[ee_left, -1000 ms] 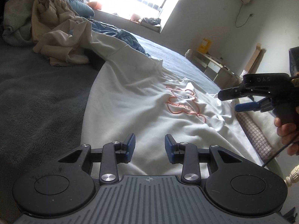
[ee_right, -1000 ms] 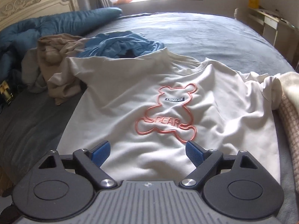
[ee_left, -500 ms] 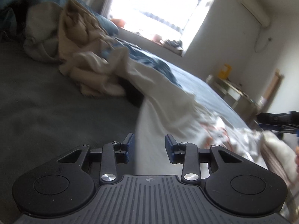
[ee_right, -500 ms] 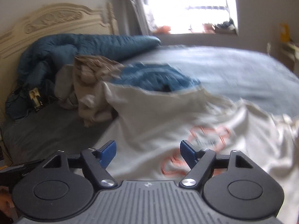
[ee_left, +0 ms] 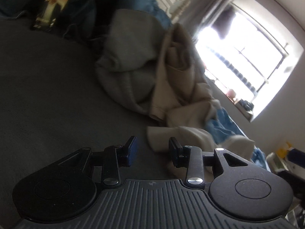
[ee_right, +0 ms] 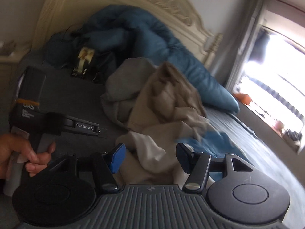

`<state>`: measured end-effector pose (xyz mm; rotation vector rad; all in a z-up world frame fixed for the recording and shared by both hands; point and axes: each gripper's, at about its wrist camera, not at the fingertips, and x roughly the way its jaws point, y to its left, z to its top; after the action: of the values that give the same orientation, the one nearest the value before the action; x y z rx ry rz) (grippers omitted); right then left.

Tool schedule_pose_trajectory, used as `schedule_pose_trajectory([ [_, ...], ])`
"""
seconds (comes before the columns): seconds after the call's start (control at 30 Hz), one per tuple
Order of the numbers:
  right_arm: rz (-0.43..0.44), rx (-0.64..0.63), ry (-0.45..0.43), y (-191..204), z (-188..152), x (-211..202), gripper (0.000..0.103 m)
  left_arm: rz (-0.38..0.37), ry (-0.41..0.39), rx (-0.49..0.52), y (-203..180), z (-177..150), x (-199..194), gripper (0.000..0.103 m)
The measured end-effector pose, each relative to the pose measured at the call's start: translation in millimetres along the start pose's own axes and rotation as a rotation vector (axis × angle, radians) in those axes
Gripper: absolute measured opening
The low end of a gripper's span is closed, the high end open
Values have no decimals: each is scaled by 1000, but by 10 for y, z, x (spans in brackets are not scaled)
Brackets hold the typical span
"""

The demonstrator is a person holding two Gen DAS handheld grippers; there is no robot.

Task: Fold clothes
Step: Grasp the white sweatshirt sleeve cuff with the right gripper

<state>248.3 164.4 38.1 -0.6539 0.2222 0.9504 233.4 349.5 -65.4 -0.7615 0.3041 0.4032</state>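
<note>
We are holding the left gripper (ee_left: 152, 149) open over bare dark grey bedding (ee_left: 47, 99), the cream garment's sleeve edge (ee_left: 162, 139) lying just ahead. The right gripper (ee_right: 150, 156) is closing, pads clear of that cloth. A crumpled beige-and-grey clothes heap (ee_right: 152, 95) is blocking the way beyond.
</note>
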Motion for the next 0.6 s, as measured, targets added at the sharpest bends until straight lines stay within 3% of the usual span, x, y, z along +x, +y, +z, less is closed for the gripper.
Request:
schedule_pose_trajectory([
  [0.1, 20, -108, 27, 179, 80, 532, 60, -12, 21, -33, 145, 74, 16, 36],
  [0.23, -3, -231, 96, 310, 81, 1199, 58, -29, -32, -22, 218, 103, -72, 37],
  [0.3, -18, -242, 162, 277, 50, 1472, 43, -56, -19, -19, 238, 103, -41, 37],
  [0.33, -19, -211, 192, 210, 49, 1538, 22, -85, -10, -14, 229, 98, -44, 38],
  [0.37, -17, -169, 211, 130, 57, 1575, 15, -114, -1, -10, 219, 93, -48, 38],
  [0.5, 46, 220, 82, -478, 204, 1087, 13, -247, 14, 22, 148, 69, -122, 38],
  [0.6, 169, 507, -96, -953, 145, 470, 13, -381, 44, 54, 42, 27, -205, 40],
])
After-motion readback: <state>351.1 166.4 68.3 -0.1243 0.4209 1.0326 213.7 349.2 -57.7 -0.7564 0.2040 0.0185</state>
